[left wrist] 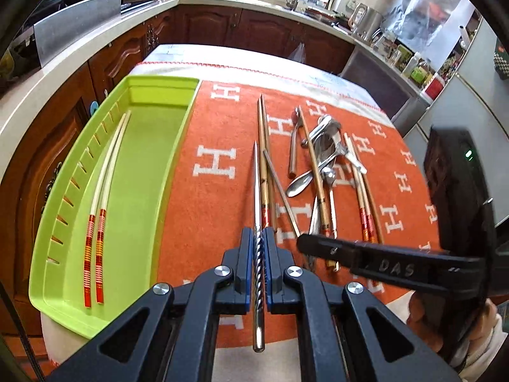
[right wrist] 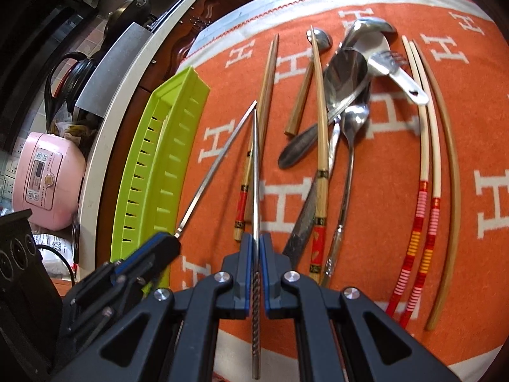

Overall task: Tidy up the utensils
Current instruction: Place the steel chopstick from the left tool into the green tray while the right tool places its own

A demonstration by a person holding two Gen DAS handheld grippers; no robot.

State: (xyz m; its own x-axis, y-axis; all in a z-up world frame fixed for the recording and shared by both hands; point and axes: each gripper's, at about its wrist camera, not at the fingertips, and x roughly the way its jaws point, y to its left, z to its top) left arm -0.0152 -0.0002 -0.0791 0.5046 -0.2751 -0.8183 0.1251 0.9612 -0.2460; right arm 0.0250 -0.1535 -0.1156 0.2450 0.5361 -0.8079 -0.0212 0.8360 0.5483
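Starting at the left, we see the green tray point(left wrist: 178, 121) lying lengthwise along the table's left edge, with a pair of white chopsticks point(left wrist: 106, 165) along its slotted wall, red-banded ends toward us. A strip of bare orange cloth point(left wrist: 222, 121) separates the tray's right wall from our left gripper point(left wrist: 258, 234). That gripper is clamped on the twisted handle of the first steel chopstick point(left wrist: 257, 191), whose long axis runs straight ahead between the pads, its point away from us and its butt sticking out behind. Just to its right, our right gripper point(right wrist: 257, 242) is likewise closed on the second steel chopstick point(right wrist: 255, 159), also point forward. The two tips come close together over the cloth; we cannot tell whether they touch. Further right lies the heap of spoons and forks point(right wrist: 346, 73) crossed by bamboo chopsticks point(right wrist: 323, 121), then another red-banded white pair point(right wrist: 426, 146) near the cloth's right side.
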